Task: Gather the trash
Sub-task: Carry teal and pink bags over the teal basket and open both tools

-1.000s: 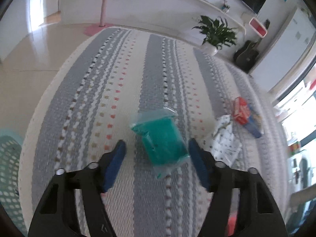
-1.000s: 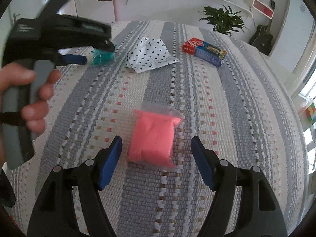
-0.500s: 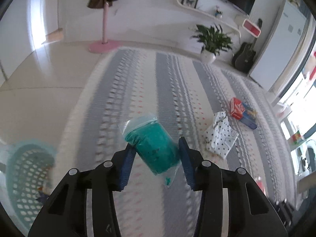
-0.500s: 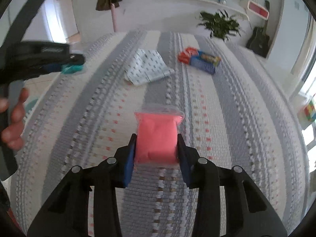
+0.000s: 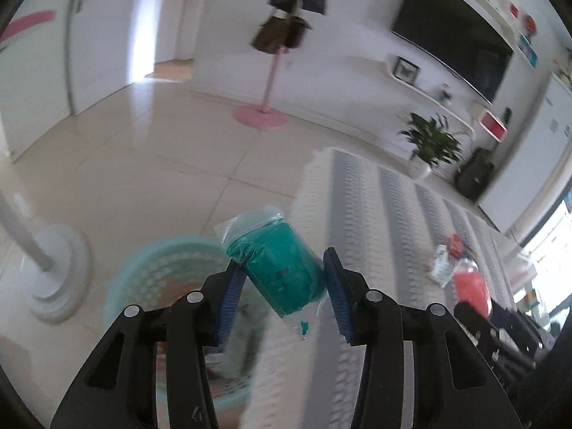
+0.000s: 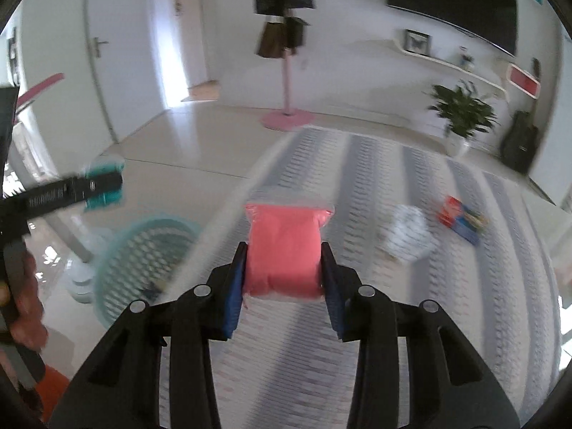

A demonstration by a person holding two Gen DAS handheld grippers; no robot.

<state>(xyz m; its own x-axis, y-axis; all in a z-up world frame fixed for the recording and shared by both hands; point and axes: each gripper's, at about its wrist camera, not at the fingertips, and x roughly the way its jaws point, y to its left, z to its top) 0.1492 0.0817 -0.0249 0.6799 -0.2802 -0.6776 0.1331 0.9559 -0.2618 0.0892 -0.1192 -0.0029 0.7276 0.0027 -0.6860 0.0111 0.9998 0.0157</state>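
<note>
Both bags have come up off the striped woven rug since a second ago. The left tongs clench the clear packet of teal putty above the pale-turquoise perforated plastic basket; the right tongs grasp the clear packet of pink putty, trailing over the rug. Dropping comes next, I judge.

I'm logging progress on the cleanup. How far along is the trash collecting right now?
Partway. Something already lies in the teal basket, too blurred to name. In hand: the left hand-held gripper clamps a teal bag near the basket, and the right hand-held gripper clamps a pink bag above the striped rug. Left: the dotted white wrapper and red-blue box on the rug.
</note>
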